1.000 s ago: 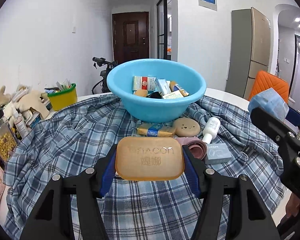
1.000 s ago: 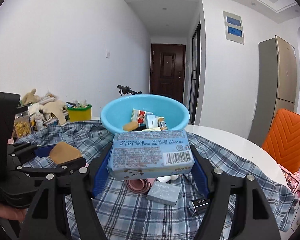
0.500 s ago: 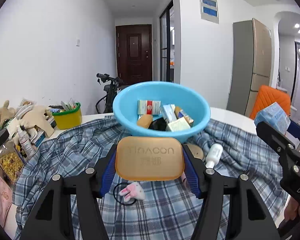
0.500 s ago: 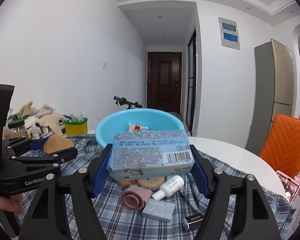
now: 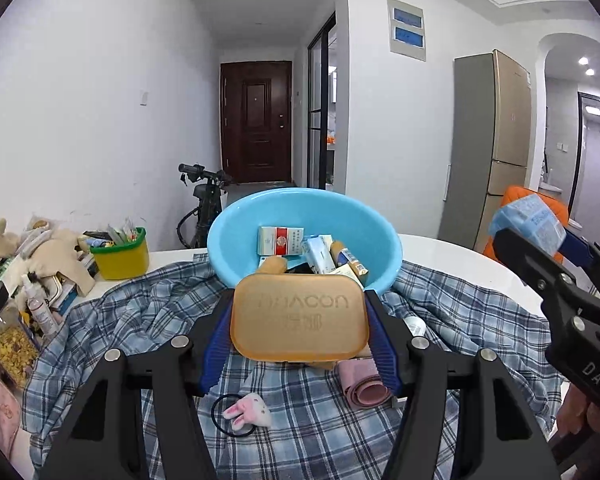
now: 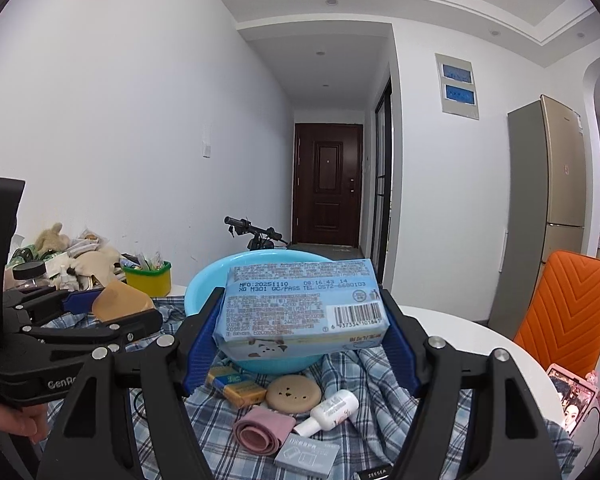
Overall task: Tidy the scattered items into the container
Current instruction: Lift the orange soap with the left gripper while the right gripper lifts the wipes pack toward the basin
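Note:
My left gripper [image 5: 298, 320] is shut on a tan rounded case [image 5: 299, 317] lettered in relief, held above the plaid cloth just in front of the blue basin [image 5: 236, 228]. The basin holds several small boxes and tubes. My right gripper [image 6: 302, 316] is shut on a light blue tissue pack [image 6: 300, 308] with a barcode, raised in front of the basin [image 6: 204, 284]. That pack [image 5: 530, 220] also shows at the right of the left wrist view. The tan case [image 6: 118, 302] appears at the left of the right wrist view.
On the plaid cloth [image 5: 120, 320] lie a bunny hair tie [image 5: 248, 412], a pink roll [image 6: 264, 428], a round tan compact [image 6: 294, 394], a white bottle [image 6: 332, 408], a yellow-blue box [image 6: 236, 384] and a grey box [image 6: 306, 456]. A yellow-green tub [image 5: 120, 254] and clutter stand left. An orange chair [image 6: 564, 308] stands right.
Both grippers rose with their loads still held. The view tilted up, so the basin and the cloth items sank lower in both views; the bunny hair tie came into sight.

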`<state>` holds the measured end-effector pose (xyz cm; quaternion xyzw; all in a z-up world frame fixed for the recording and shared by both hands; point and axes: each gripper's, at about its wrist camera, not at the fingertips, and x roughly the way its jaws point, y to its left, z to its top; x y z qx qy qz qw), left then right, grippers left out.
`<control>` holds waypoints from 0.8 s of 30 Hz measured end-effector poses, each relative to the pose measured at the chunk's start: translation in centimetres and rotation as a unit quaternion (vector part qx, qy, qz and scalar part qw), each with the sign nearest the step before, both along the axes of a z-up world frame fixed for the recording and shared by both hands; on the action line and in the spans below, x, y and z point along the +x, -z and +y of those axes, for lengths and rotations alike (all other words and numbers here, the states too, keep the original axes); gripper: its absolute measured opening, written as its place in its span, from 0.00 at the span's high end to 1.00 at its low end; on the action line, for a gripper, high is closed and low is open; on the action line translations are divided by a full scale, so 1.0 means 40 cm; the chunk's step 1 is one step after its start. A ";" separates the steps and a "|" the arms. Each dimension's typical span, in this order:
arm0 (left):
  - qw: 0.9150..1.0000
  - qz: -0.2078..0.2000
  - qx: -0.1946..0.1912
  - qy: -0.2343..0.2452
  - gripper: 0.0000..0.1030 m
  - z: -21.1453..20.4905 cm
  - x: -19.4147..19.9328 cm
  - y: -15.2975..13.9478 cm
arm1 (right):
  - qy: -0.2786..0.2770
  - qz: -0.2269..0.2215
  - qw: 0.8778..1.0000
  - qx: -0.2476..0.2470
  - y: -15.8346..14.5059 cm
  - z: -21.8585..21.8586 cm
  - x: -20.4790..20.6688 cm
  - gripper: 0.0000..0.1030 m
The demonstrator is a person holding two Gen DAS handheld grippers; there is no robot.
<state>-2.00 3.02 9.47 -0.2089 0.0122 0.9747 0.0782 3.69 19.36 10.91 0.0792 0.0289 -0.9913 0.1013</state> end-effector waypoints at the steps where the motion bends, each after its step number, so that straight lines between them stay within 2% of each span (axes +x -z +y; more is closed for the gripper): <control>1: 1.000 0.001 -0.001 0.000 0.38 0.002 -0.003 -0.002 | -0.003 0.000 1.000 0.001 -0.003 -0.001 -0.004 0.31; 7: 1.000 0.013 0.004 -0.004 0.38 0.006 -0.049 -0.013 | -0.007 0.008 1.000 0.006 -0.026 -0.004 -0.043 0.31; 14: 1.000 -0.006 0.004 -0.001 0.38 0.004 -0.163 -0.007 | -0.010 0.004 1.000 0.006 -0.056 0.002 -0.126 0.31; 18: 1.000 -0.003 0.014 0.001 0.39 -0.003 -0.228 -0.034 | -0.012 -0.005 1.000 0.019 -0.070 -0.004 -0.198 0.31; 24: 1.000 0.020 -0.004 -0.007 0.38 0.004 -0.330 -0.082 | -0.018 -0.028 0.999 0.015 -0.088 -0.008 -0.319 0.31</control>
